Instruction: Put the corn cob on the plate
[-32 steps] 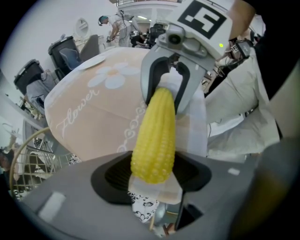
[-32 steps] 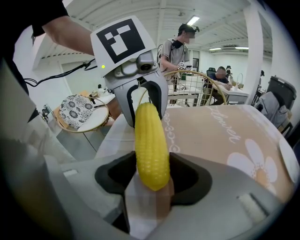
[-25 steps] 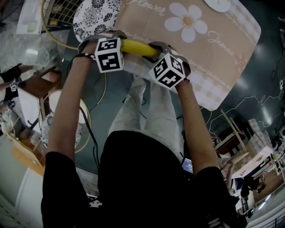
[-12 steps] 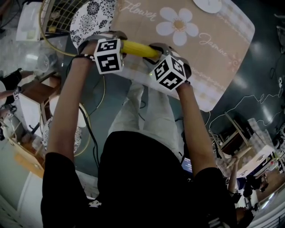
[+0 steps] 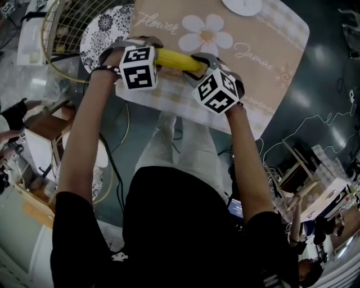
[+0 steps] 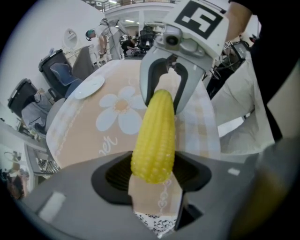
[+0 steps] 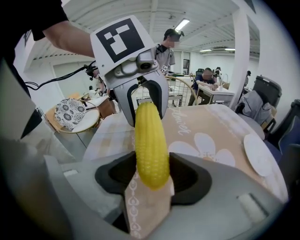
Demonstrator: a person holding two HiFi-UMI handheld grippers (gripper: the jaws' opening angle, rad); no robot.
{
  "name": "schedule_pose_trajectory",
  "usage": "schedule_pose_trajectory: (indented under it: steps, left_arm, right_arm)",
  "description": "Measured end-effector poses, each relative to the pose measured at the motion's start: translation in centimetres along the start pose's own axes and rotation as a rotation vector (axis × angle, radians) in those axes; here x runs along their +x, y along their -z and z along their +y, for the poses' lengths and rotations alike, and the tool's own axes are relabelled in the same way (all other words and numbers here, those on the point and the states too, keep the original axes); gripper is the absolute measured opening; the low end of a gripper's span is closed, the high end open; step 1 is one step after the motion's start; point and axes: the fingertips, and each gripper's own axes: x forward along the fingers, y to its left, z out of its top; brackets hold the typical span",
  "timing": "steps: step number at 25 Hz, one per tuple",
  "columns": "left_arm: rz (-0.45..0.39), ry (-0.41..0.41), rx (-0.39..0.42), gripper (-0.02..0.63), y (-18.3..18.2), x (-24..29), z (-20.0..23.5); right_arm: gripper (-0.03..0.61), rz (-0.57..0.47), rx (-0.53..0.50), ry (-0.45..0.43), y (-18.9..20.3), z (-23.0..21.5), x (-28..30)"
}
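Left hand-held gripper [image 6: 152, 176] pinches one end of corn cob [image 5: 177, 59]; right hand-held gripper [image 7: 150, 180] pinches the other end. Cob approx. level btwn them, over near-left part of table [image 5: 270, 73]. White plate [image 5: 243, 5] at table's far edge, well apart from cob.

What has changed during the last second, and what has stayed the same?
Both tools, the left tool and the right tool, carried the corn cob across the tablecloth, nearer its daisy print and the white plate. Nothing was taken or let go: each tool still clamps one end of the cob above the cloth.
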Motion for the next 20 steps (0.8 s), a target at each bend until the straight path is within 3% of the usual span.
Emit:
schedule_pose_trajectory:
  steps: [20]
  left_arm:
    - [-0.027, -0.042, 0.091, 0.268, -11.0, 0.2, 9.9]
  right_arm:
    - [0.218, 0.035, 0.004, 0.095, 4.4, -11.9, -6.2]
